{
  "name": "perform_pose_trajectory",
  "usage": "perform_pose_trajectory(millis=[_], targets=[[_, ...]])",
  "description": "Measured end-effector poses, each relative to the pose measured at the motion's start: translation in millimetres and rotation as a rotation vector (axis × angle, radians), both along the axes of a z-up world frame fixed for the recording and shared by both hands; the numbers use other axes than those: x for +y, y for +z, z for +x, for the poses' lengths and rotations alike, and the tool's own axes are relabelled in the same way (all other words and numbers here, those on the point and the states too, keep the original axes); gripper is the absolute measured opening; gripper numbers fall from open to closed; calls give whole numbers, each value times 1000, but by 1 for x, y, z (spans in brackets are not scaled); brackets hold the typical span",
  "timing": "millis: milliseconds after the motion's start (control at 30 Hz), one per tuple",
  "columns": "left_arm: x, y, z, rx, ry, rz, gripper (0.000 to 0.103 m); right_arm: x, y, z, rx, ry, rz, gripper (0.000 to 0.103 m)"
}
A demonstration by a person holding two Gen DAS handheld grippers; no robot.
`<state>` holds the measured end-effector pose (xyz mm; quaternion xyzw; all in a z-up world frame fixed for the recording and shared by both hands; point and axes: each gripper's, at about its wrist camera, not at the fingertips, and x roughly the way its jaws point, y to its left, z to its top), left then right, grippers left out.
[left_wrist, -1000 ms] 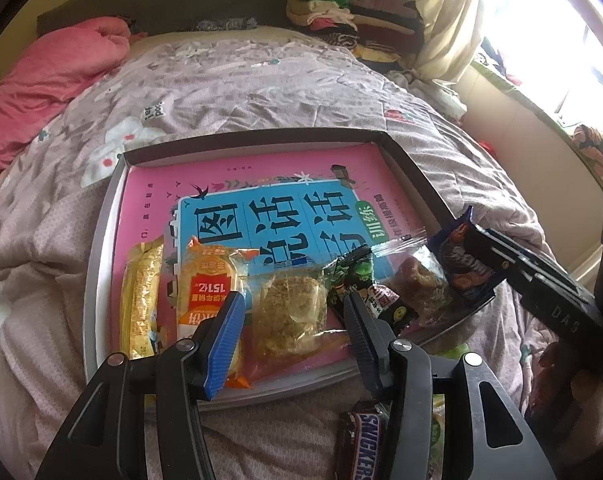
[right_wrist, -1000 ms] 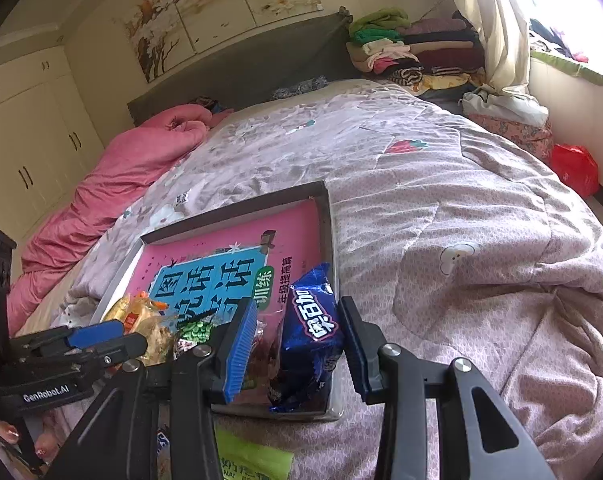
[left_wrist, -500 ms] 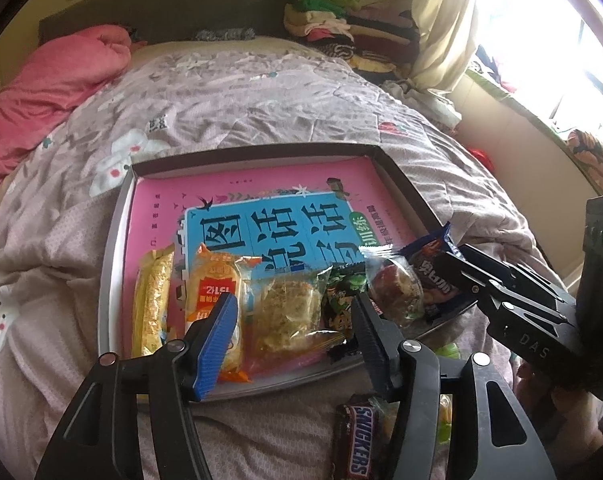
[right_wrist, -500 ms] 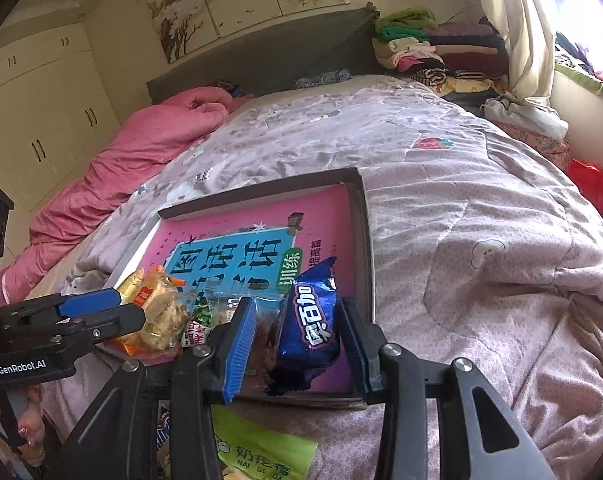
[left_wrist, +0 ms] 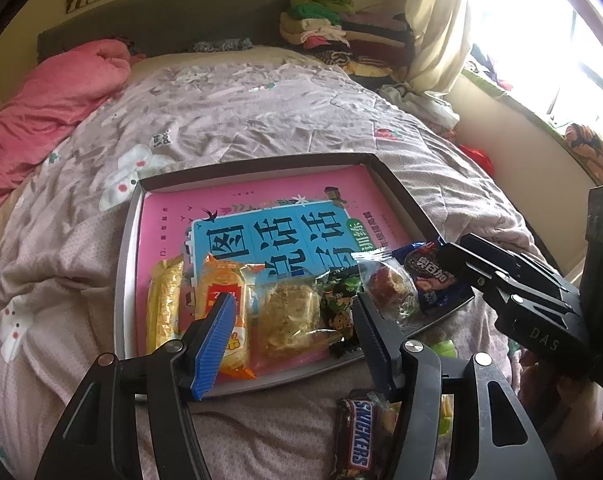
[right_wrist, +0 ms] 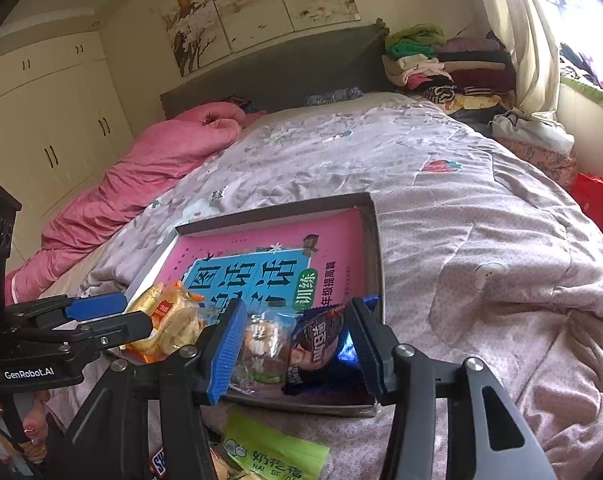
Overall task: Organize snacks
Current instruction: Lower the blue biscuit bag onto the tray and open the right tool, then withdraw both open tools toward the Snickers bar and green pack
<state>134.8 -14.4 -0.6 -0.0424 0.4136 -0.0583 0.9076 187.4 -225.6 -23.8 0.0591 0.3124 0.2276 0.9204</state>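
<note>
Blue cookie pack (right_wrist: 321, 344) lies in the tray (right_wrist: 375, 240) corner between the right claw (right_wrist: 297, 348), whose jaws have just been opening, pads clear. Back straight out, don't drag it. Left claw (left_wrist: 289, 344) spread, empty; Snickers (left_wrist: 357, 436) just below it.

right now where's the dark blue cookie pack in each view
Left wrist view: the dark blue cookie pack lies at the right end of the snack row, in the tray's near right corner, just off the right hand-held gripper.
Right wrist view: the same pack sits low in the centre, between the right hand-held gripper's parted fingers.
Shared landmark: the pink and blue book lying in the tray.
</note>
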Motion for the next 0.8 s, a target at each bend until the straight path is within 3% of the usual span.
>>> perform_pose_trajectory(millis=[800], targets=[[3,4,-25,19,-31,4,63,2,15,-32,-37,101,31,58]])
